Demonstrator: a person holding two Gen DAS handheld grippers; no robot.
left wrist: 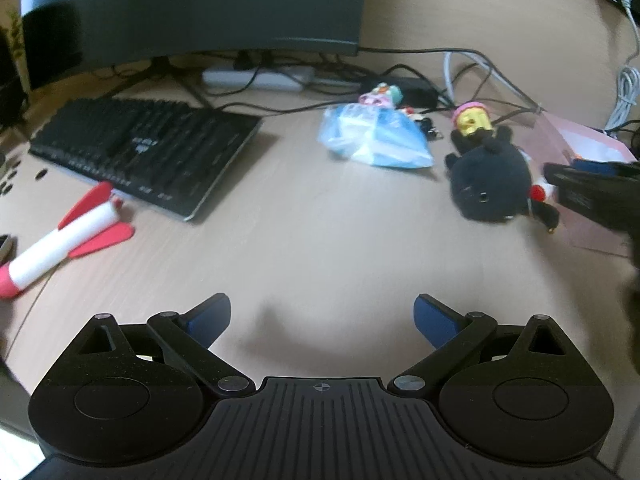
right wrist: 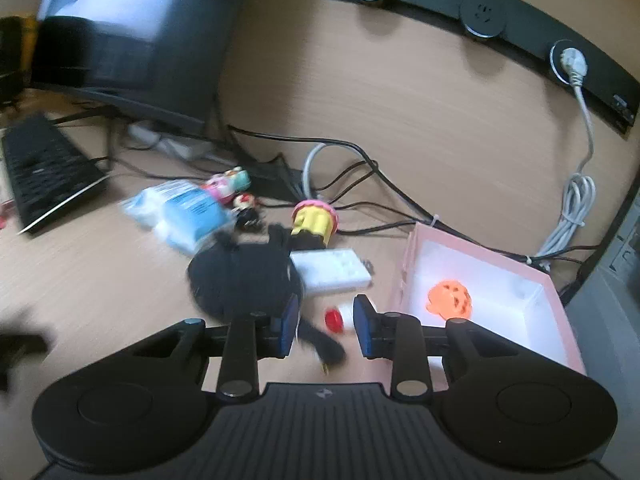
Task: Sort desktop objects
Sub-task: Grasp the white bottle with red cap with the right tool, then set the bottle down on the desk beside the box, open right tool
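The left gripper hangs over bare wooden desk with its jaws spread wide and nothing between them. The right gripper has its blue pads drawn close together, with a narrow gap remaining. In the right wrist view, a black tail-like piece and a small red part lie in line with that gap; the view is blurred, and whether the pads press on anything cannot be told.

Item locations:
- Black plush toy: just beyond the right gripper's left finger, at the centre of the clutter.
- White flat device: just right of the plush, touching or overlapped by it.
- Yellow figure with pink top: beyond the plush.
- Blue-and-white packet: left of the plush, with small colourful figurines just behind it.
- Pink box: at the right, open-topped; an orange perforated ball lies inside.
- Red-and-white toy rocket: at the near left, lying on its side, just in front of the black keyboard.
- Monitor: at the far side, with cables behind the clutter.
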